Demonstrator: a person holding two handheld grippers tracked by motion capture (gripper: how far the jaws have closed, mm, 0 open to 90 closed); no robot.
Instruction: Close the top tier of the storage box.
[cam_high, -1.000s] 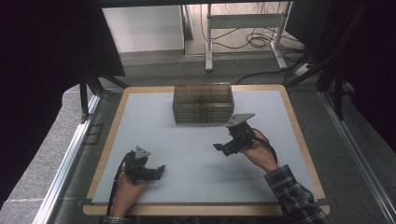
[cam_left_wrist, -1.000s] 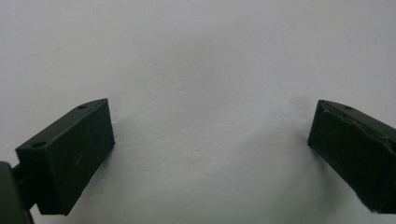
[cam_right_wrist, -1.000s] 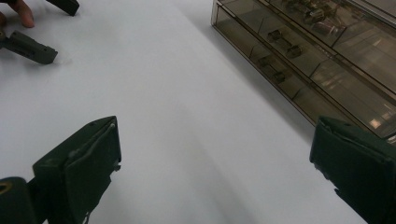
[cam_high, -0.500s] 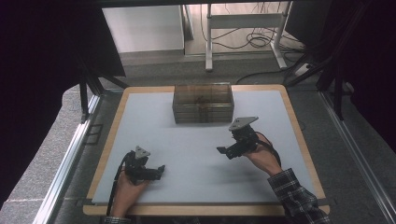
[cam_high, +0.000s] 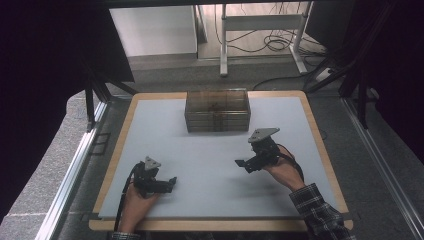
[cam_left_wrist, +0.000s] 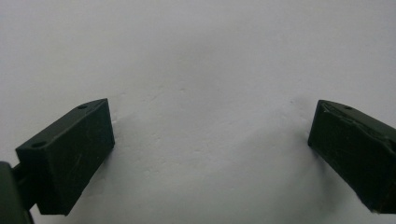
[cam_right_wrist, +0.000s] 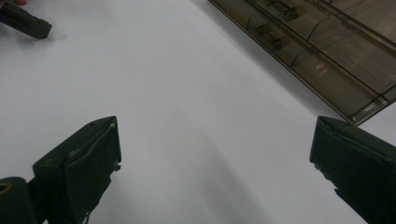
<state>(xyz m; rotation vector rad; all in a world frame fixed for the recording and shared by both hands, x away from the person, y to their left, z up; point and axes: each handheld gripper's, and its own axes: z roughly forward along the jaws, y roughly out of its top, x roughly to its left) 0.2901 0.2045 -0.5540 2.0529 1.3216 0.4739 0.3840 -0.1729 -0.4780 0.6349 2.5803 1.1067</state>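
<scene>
A smoky brown see-through drawer box (cam_high: 217, 111) stands at the far middle of the white table top (cam_high: 210, 150). My left gripper (cam_high: 170, 183) rests low at the near left, held by a hand, jaws wide apart over bare table (cam_left_wrist: 210, 154) with nothing between them. My right gripper (cam_high: 243, 164) hovers right of centre, a short way in front of the box, pointing left. Its jaws are also wide apart and hold nothing (cam_right_wrist: 215, 158). In the right gripper view the box (cam_right_wrist: 327, 42) lies at the upper right and the left gripper's jaw tip (cam_right_wrist: 23, 21) at the top left.
A wooden rim (cam_high: 320, 145) borders the table top. Metal rails (cam_high: 70, 170) run along both sides. Beyond the far edge are a white panel (cam_high: 155, 30), a desk frame (cam_high: 260, 22) and cables (cam_high: 280, 45) on the floor.
My right gripper has drifted slightly toward the near right, away from the box. The left gripper has stayed in place.
</scene>
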